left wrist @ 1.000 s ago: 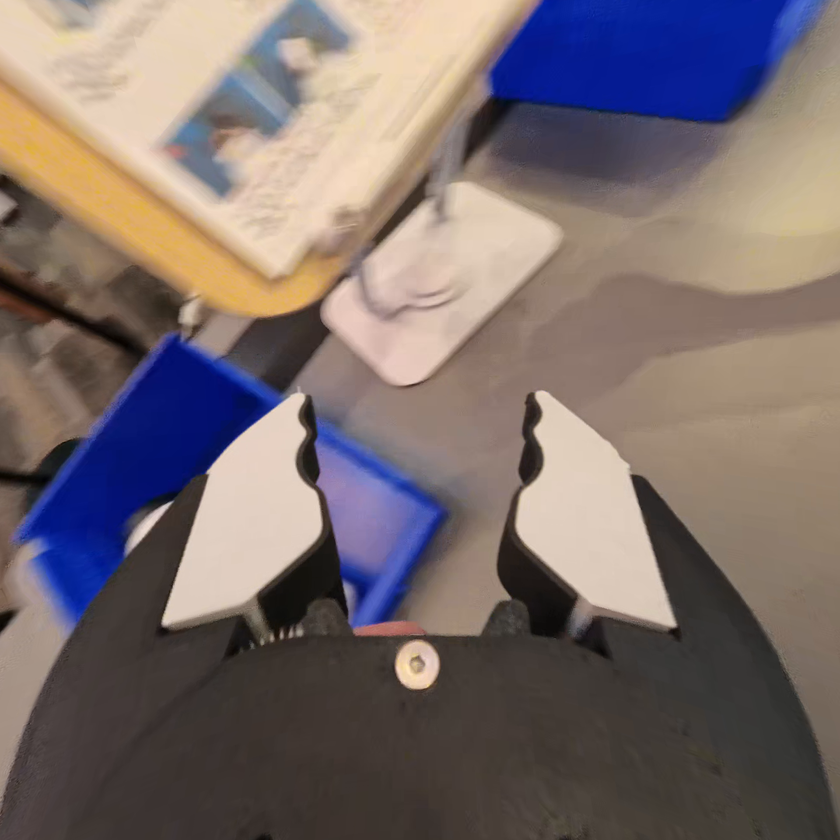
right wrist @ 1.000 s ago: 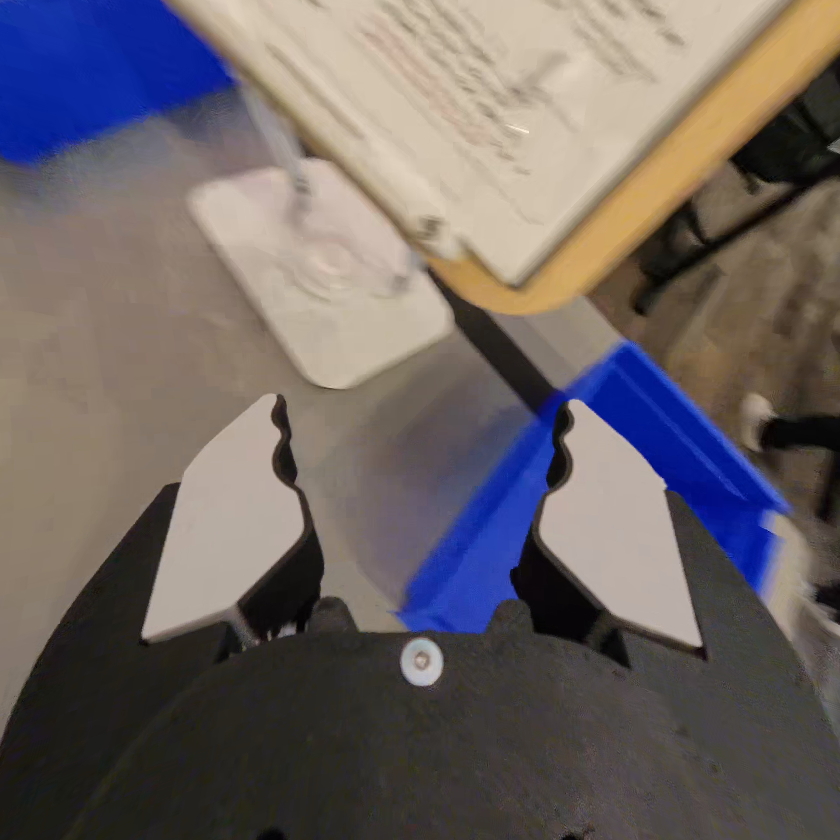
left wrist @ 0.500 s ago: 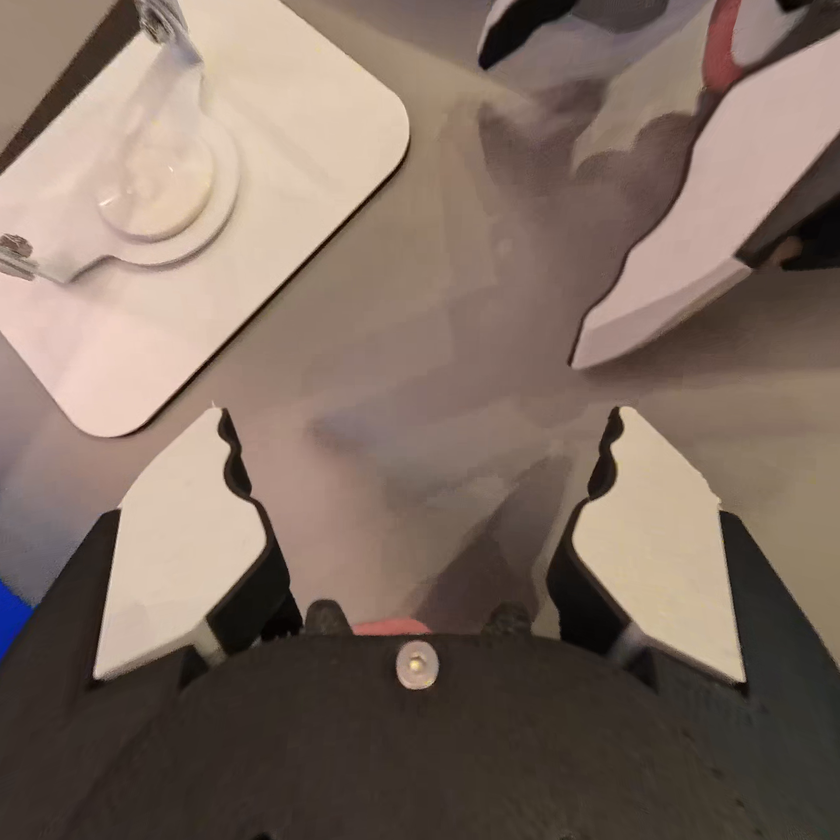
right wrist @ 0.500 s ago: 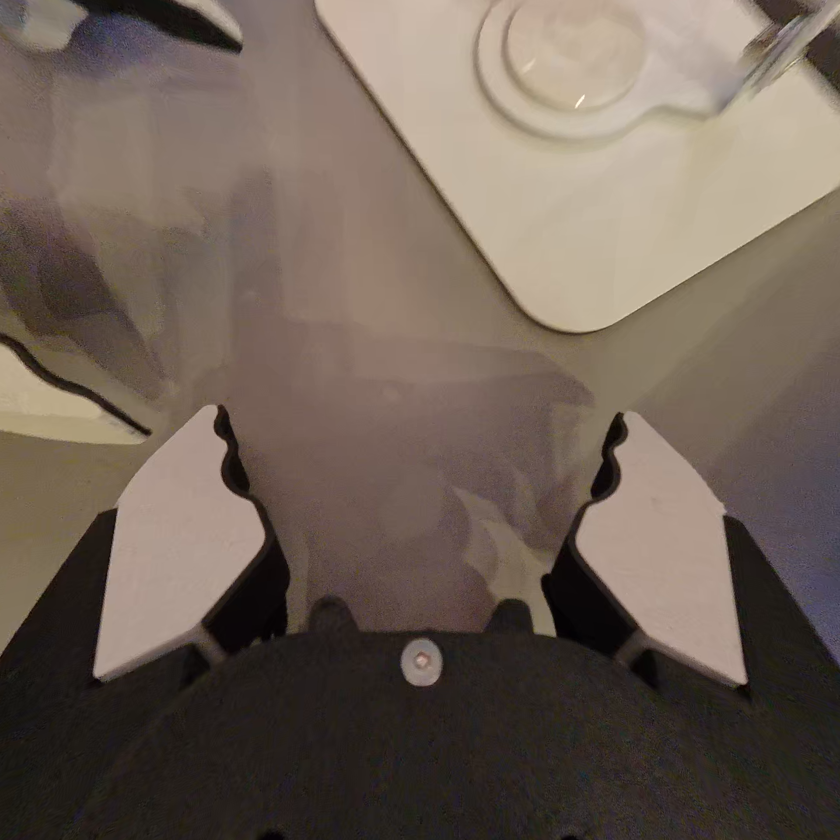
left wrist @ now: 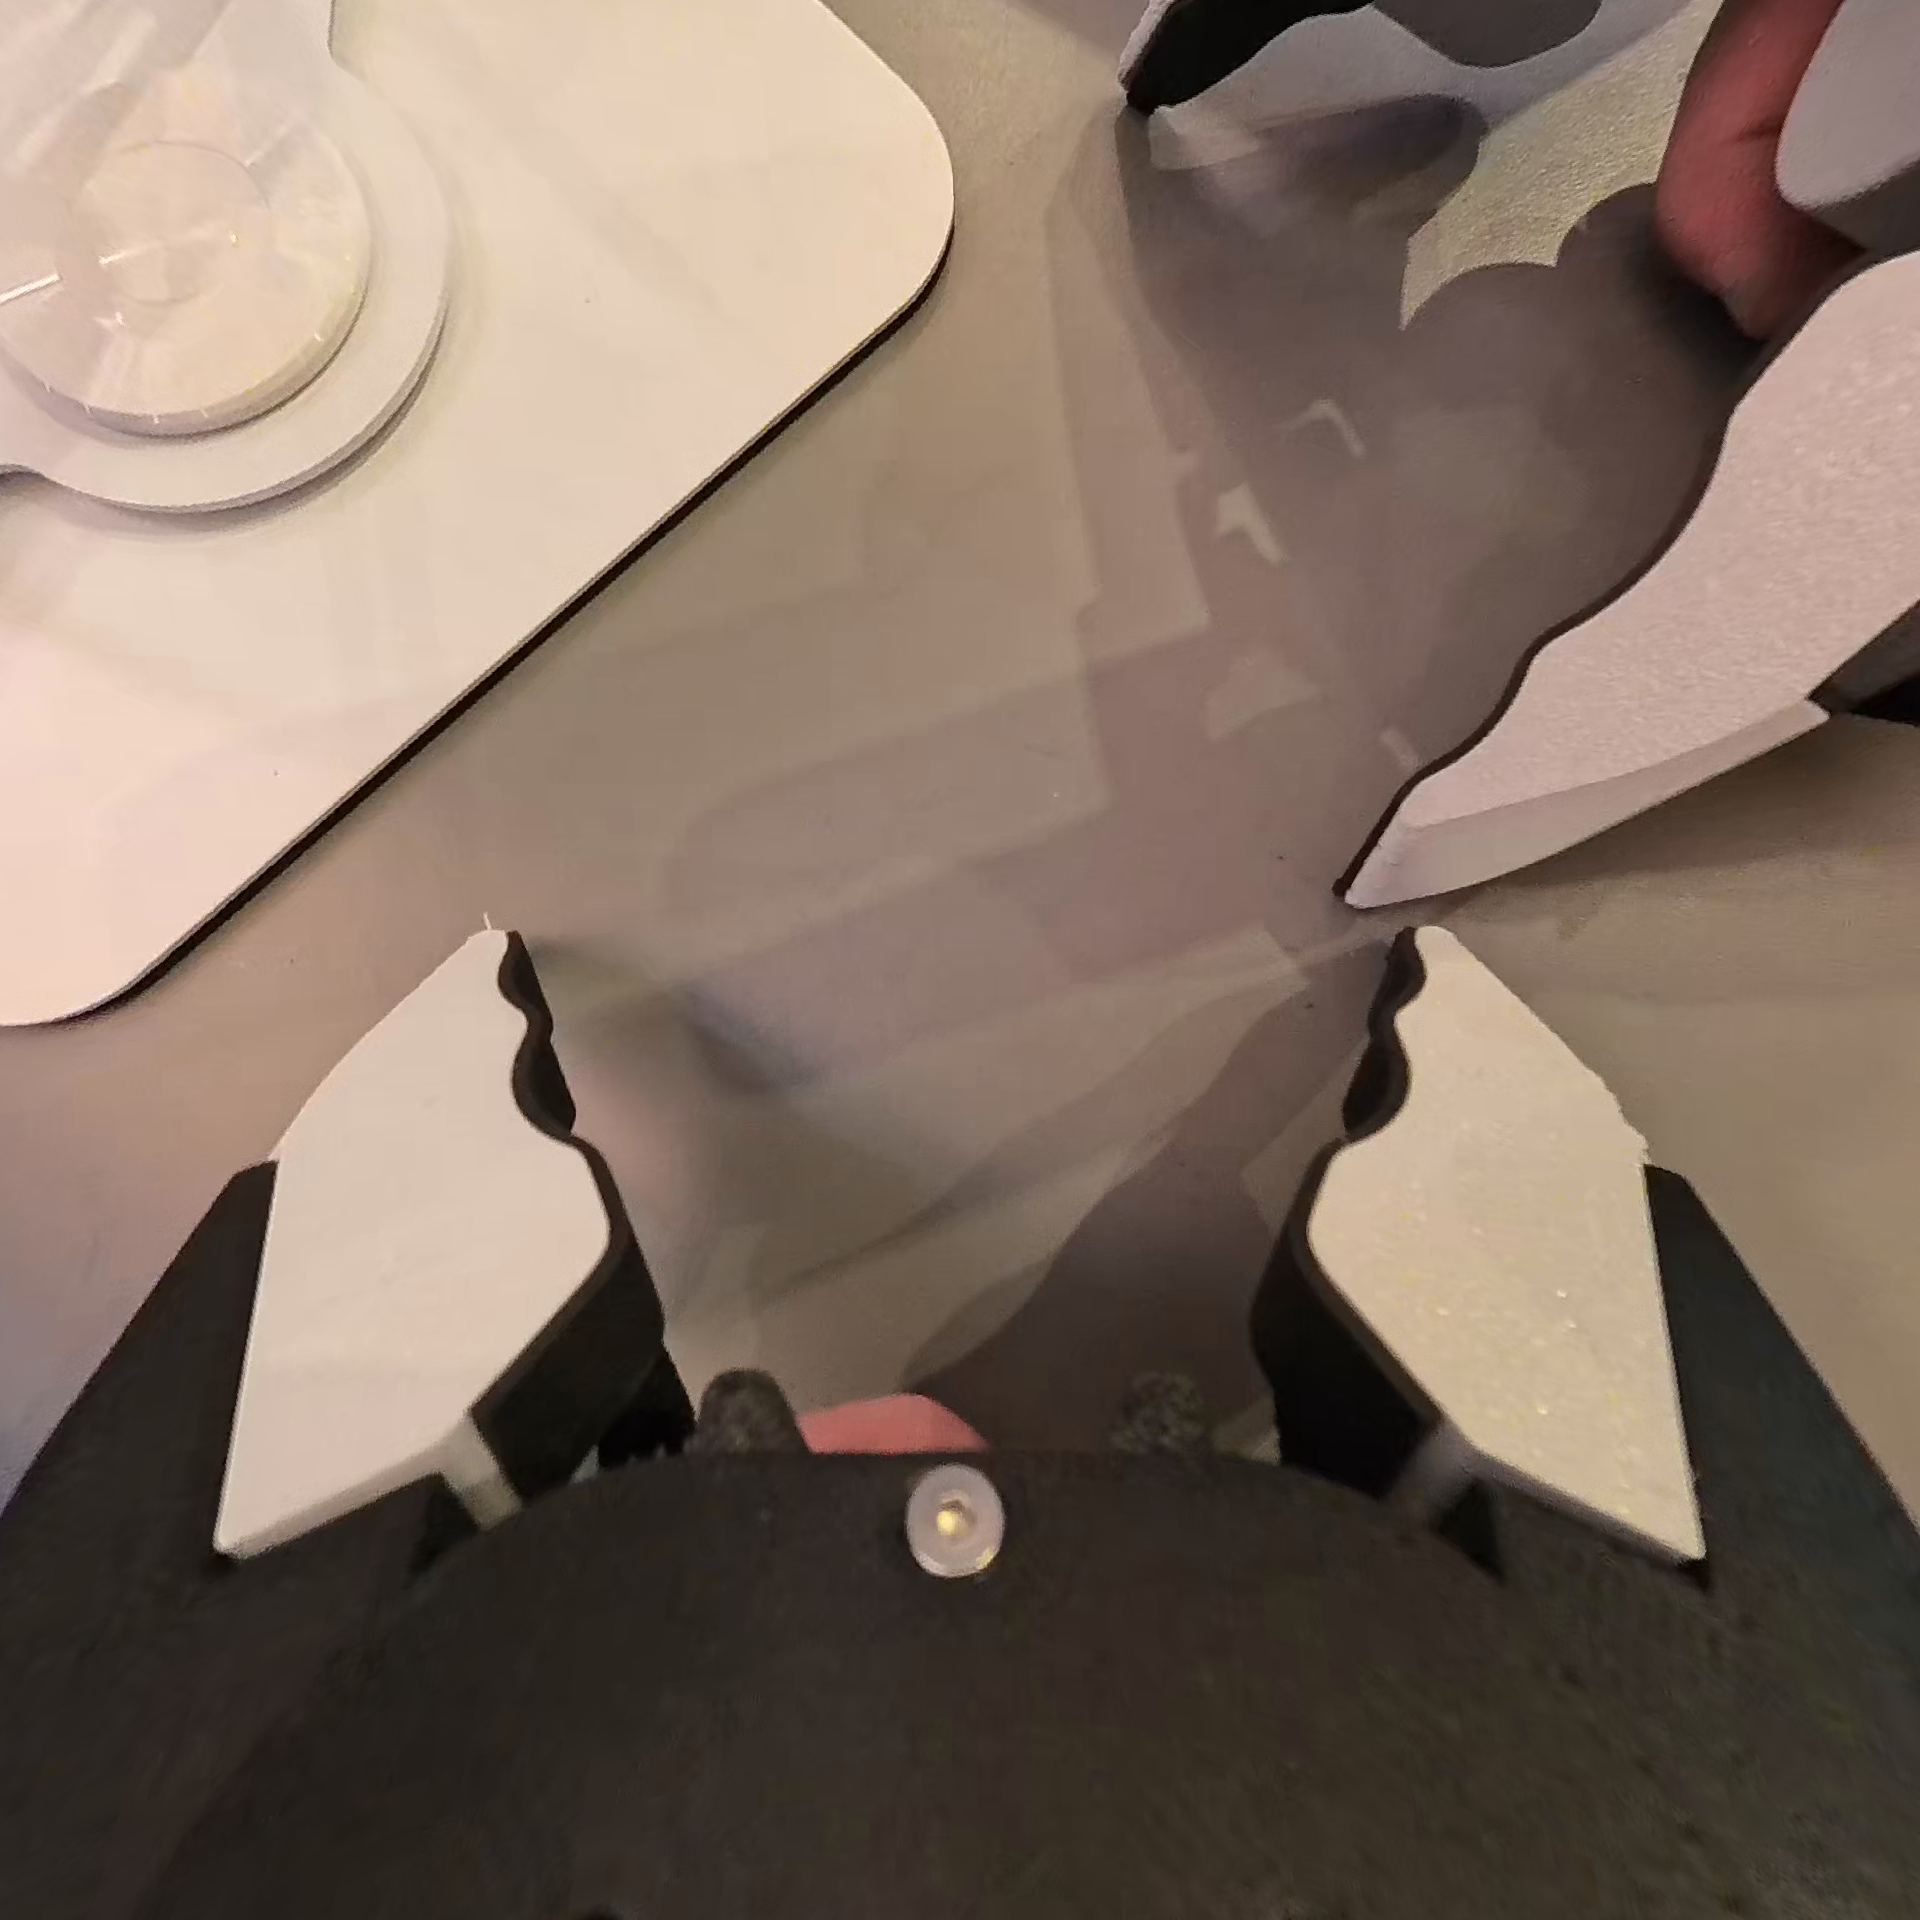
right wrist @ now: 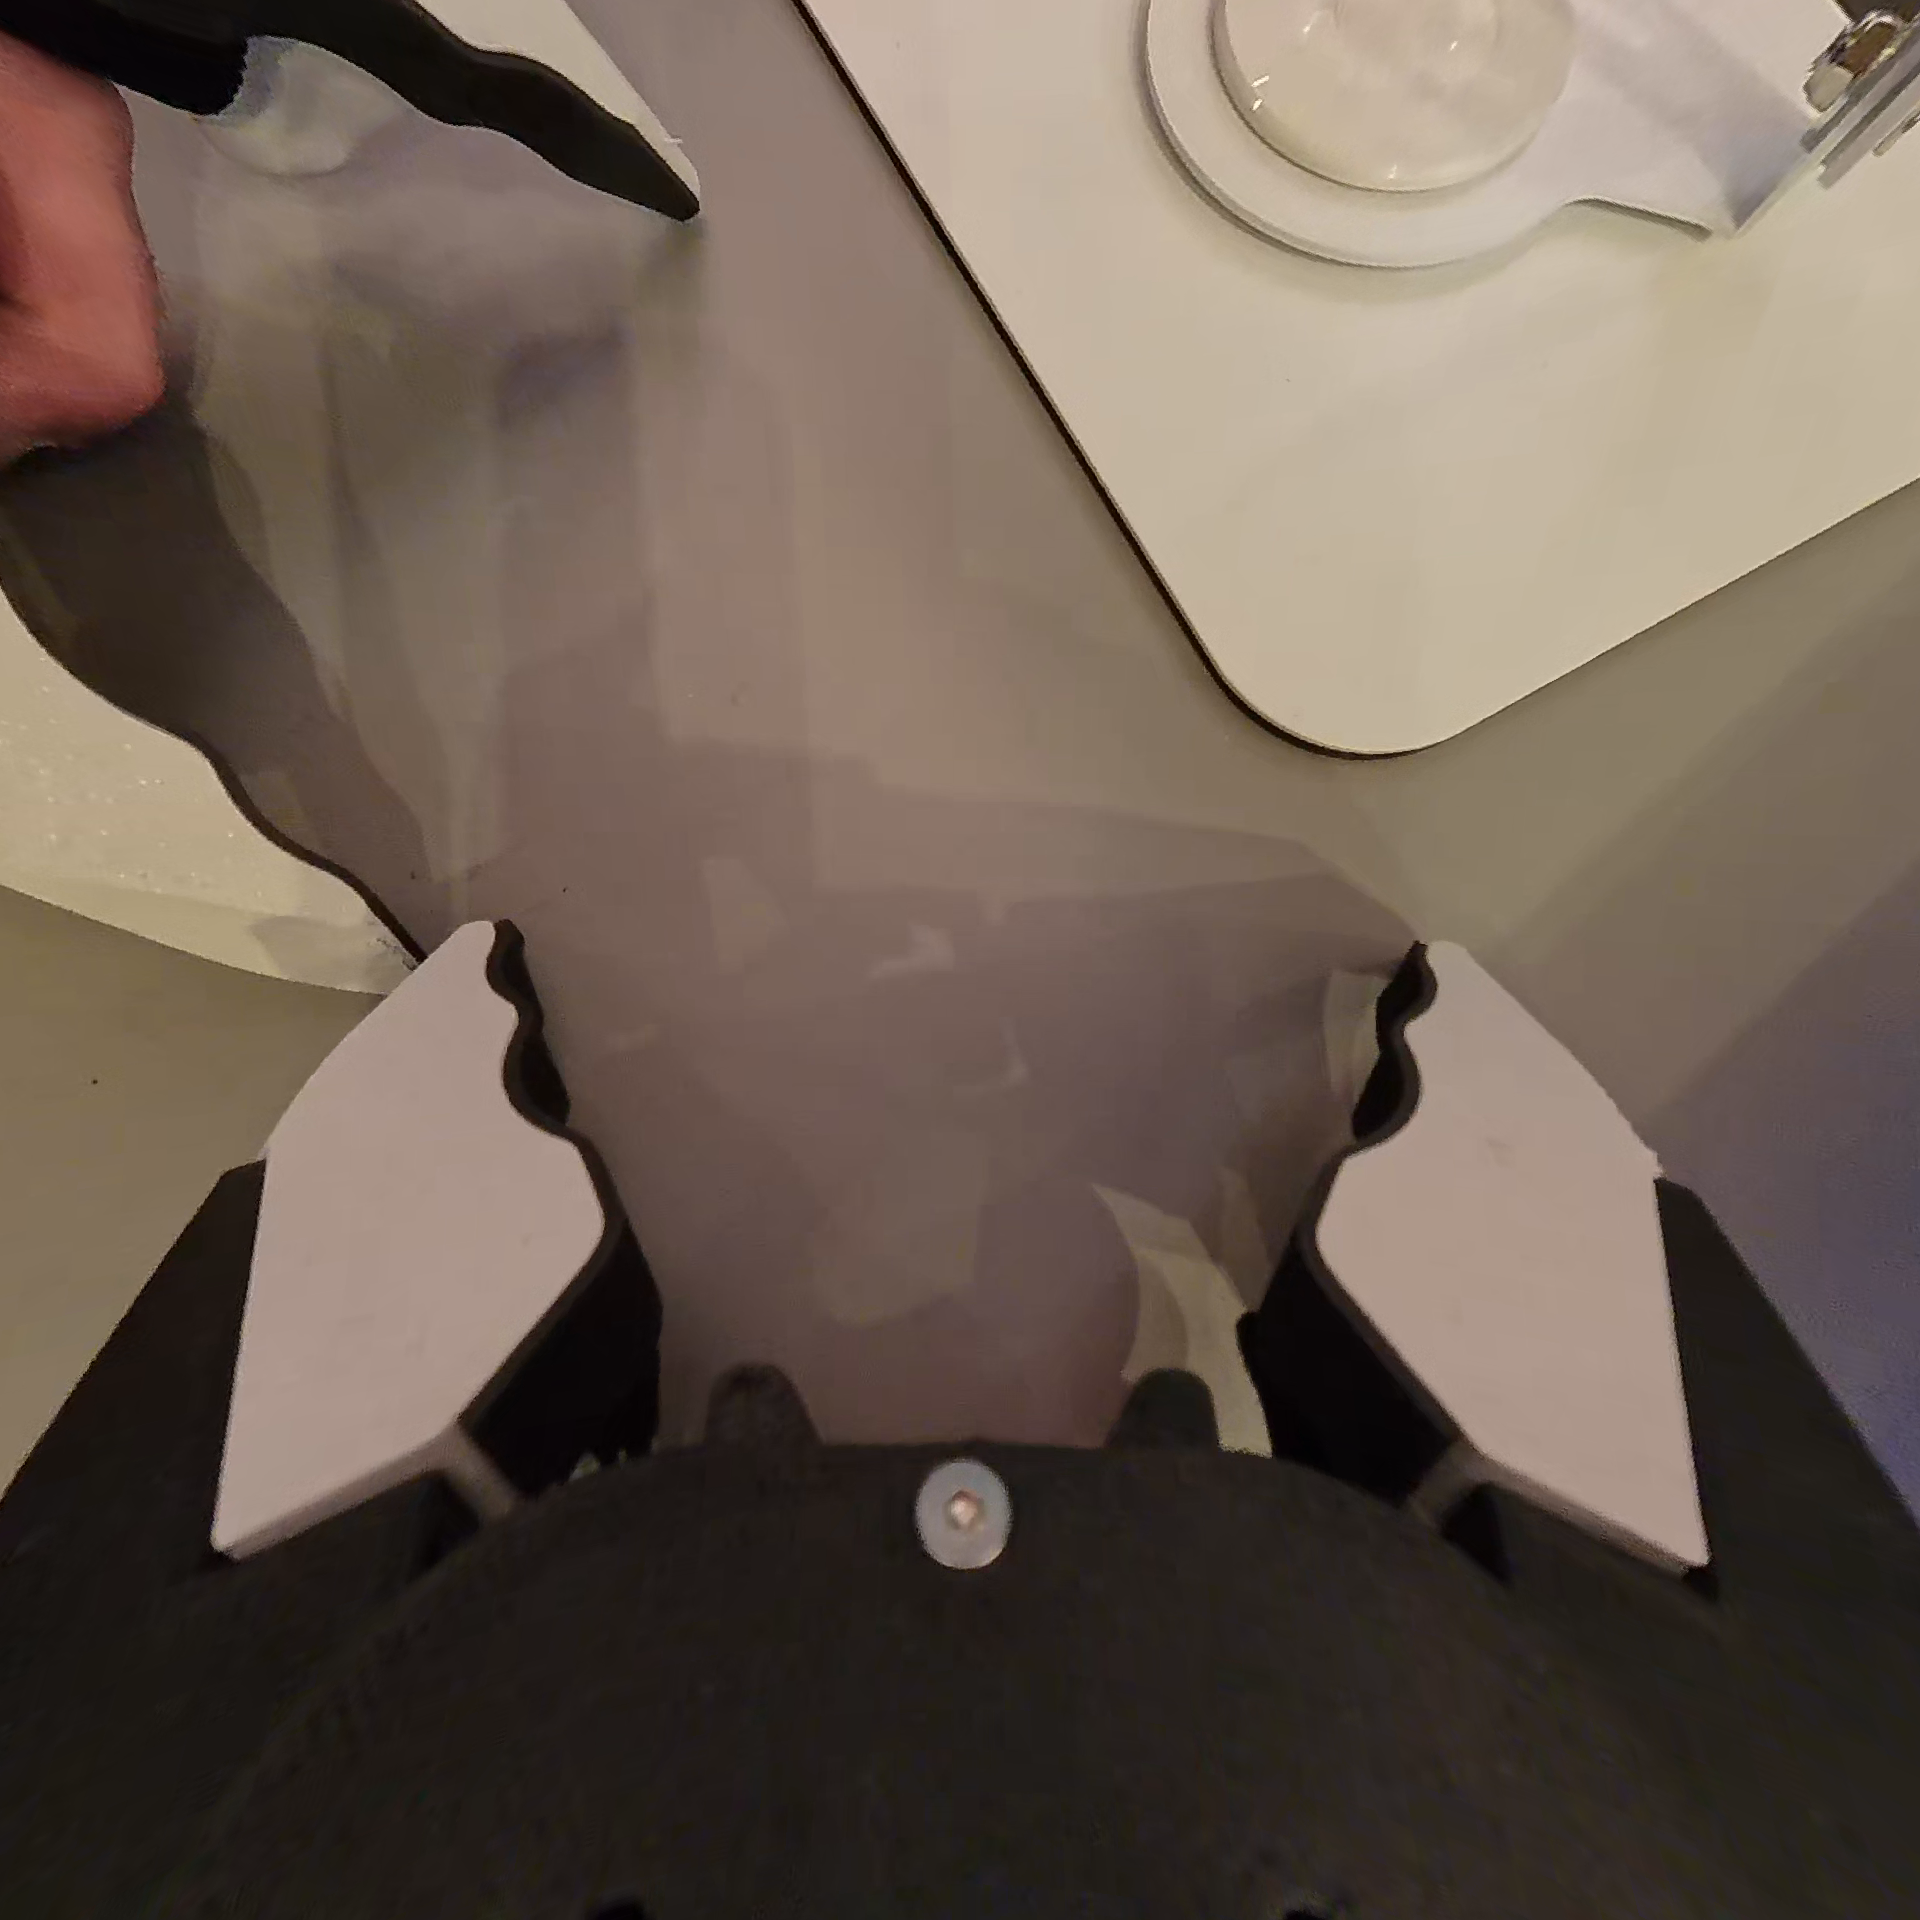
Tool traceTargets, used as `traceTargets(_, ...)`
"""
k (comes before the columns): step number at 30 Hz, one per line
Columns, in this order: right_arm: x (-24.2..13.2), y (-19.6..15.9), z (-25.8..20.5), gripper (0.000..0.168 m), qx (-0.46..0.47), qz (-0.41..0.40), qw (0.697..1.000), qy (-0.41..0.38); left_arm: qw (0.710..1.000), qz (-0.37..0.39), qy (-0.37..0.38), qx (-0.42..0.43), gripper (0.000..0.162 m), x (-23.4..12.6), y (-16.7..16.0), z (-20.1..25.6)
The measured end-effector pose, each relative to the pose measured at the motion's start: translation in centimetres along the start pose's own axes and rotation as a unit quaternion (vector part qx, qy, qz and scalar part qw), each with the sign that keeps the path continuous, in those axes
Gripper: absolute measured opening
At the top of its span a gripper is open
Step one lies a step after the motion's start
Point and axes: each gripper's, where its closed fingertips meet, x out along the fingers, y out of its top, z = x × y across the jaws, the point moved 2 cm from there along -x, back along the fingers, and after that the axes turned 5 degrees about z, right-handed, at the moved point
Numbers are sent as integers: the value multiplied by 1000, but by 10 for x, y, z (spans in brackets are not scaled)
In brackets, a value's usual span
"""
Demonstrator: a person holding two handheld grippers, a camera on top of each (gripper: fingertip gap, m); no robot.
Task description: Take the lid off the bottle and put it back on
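No bottle or lid shows in either view. My left gripper (left wrist: 956,935) is open and empty, pointing down close over the grey table (left wrist: 935,675). My right gripper (right wrist: 956,945) is also open and empty, close over the same table (right wrist: 831,571). The right gripper's white fingers (left wrist: 1662,644) show at the right edge of the left wrist view, one tip almost touching my left gripper's right fingertip. The left gripper's fingers (right wrist: 125,810) show at the left edge of the right wrist view.
A white flat stand base (left wrist: 468,416) with a clear round disc (left wrist: 187,260) lies on the table at the upper left; it also shows in the right wrist view (right wrist: 1455,416) at the upper right. A person's hand (right wrist: 62,260) holds the left gripper.
Both grippers have swung down from looking at the tilted board and blue bins to facing the table, come closer together, and opened wider. They have dropped a little nearer the surface in the last half second.
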Motion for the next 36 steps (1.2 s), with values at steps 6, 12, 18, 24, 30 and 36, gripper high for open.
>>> traceTargets(6,0,0,0,146,-8,0,1000,7,1000,1,-1,1,143,-1,0,0)
traceTargets(12,0,1,0,146,-11,1,1000,10,1000,2,-2,2,142,-1,-1,1)
traceTargets(18,0,1,0,144,-15,2,1000,15,1000,3,-3,3,141,-1,-1,1)
traceTargets(24,-1,1,0,143,-19,4,1000,19,999,51,8,4,120,-21,8,6)
traceTargets(30,-1,0,-1,140,-22,5,999,23,981,179,60,-35,126,-128,37,-4)
traceTargets(36,-1,1,-1,140,-22,5,999,24,953,137,255,-87,121,-218,28,-109)
